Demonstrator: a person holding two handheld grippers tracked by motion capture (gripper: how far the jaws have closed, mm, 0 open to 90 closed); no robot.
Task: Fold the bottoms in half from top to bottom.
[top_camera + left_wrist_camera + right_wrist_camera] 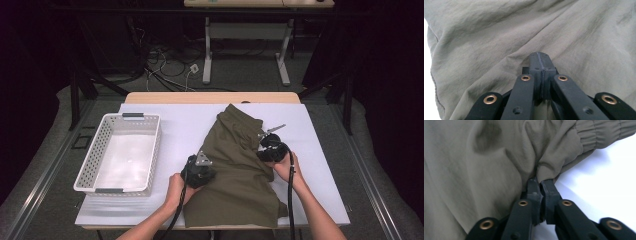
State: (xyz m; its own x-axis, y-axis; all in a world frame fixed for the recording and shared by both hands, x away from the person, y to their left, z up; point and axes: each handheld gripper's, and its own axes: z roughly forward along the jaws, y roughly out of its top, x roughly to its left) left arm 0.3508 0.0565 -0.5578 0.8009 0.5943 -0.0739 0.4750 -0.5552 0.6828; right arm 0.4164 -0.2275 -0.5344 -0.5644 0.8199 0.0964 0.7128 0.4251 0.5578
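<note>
Trousers (239, 165) lengthwise, near edge to far; left gripper (540, 58) closed flat atop, right gripper (540, 182) pinching cloth fold.

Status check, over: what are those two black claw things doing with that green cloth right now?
Left gripper shut, resting on the olive garment. Right gripper pinching its edge. Basket apart at left, nothing in the way.
</note>
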